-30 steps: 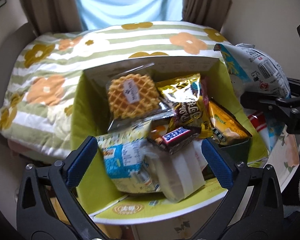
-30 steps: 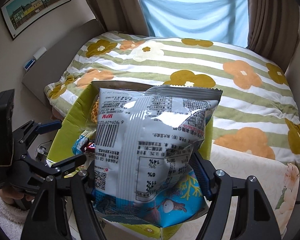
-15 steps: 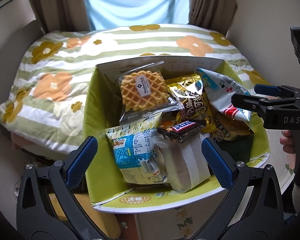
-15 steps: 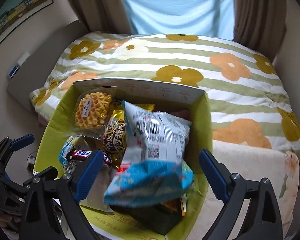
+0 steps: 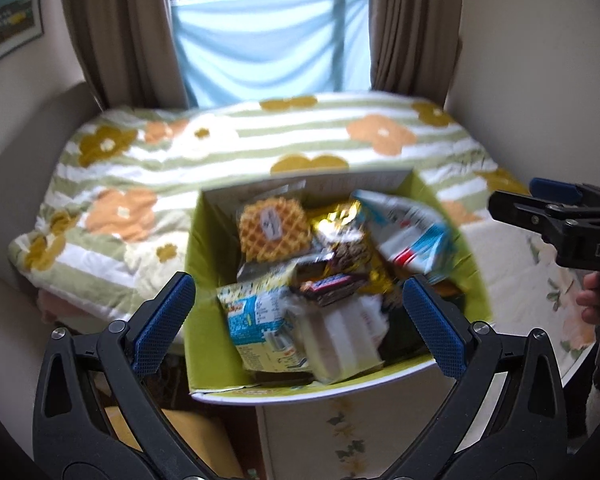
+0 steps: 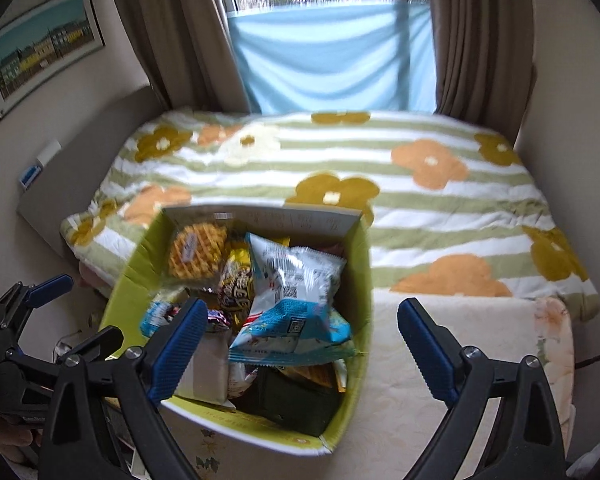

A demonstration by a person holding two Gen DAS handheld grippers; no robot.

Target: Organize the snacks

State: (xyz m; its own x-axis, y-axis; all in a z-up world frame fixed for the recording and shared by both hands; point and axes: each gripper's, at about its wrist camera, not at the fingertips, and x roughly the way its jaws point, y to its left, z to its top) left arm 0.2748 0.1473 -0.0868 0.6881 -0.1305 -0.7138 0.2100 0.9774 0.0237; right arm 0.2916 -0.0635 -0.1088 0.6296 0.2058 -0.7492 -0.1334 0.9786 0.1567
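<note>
A bed (image 6: 440, 200) with a green-striped, flower-patterned quilt (image 5: 228, 148) fills the background beneath a curtained window (image 6: 332, 52). Against its near edge stands an open cardboard box (image 6: 140, 276) with a yellow-green lining, resting on a cream floral table (image 6: 396, 400). The box is filled with snacks: a silver-and-blue snack bag (image 6: 296, 304) lies on top toward the right side, a round waffle in clear wrap (image 6: 196, 252) leans in the far left corner, a gold foil packet (image 6: 236, 284) sits between them, a blue-and-yellow packet (image 5: 256, 320) and a pale wrapped block (image 5: 336, 340) lie at the near left, and a small chocolate bar (image 5: 328, 286) rests above them. The right hand-held gripper (image 6: 298, 354) hovers over the near edge of the box, its jaws spread wide after just opening, with nothing pressed between the blue pads; the snack bag lies free in the box. The left hand-held gripper (image 5: 298, 324) likewise stands wide open and empty above the box. Both views are slightly blurred.
</note>
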